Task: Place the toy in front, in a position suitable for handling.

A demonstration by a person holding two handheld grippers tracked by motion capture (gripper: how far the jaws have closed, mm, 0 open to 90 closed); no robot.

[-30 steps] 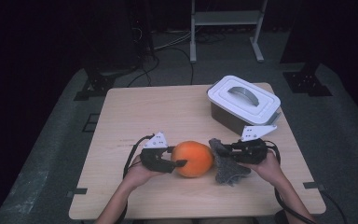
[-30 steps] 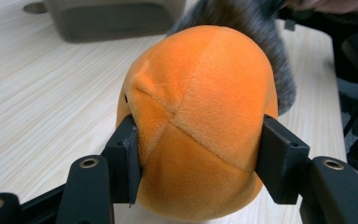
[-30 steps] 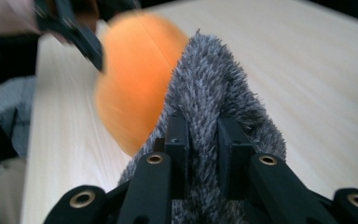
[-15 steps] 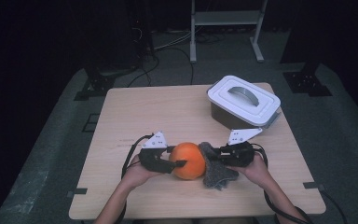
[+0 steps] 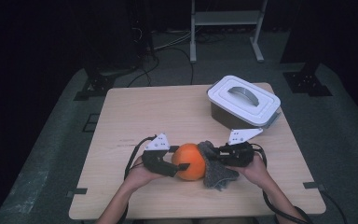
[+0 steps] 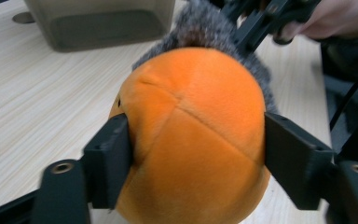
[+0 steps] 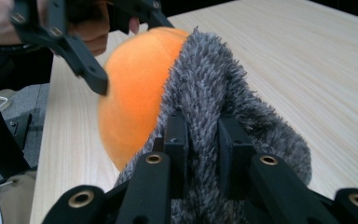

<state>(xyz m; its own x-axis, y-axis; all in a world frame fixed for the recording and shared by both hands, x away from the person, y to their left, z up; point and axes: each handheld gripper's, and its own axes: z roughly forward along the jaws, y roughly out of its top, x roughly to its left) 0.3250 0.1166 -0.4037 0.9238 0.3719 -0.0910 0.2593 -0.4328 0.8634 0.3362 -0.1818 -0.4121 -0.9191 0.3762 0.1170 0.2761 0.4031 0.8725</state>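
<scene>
Orange plush ball [image 5: 189,161] is clamped between the jaws of the left gripper [image 5: 181,166], one jaw pressed into each side of it in the left gripper view, sitting on the wooden table [image 5: 168,112] near the person's edge. Grey fuzzy cloth [image 5: 213,164] is pinched by the right gripper [image 5: 214,156], jaws nearly together with a fold of the pile between them, and the cloth is laid against the ball's right side, touching it. A lidded white container [image 5: 244,102] is seen farther back on the right of the table, well apart from both.
</scene>
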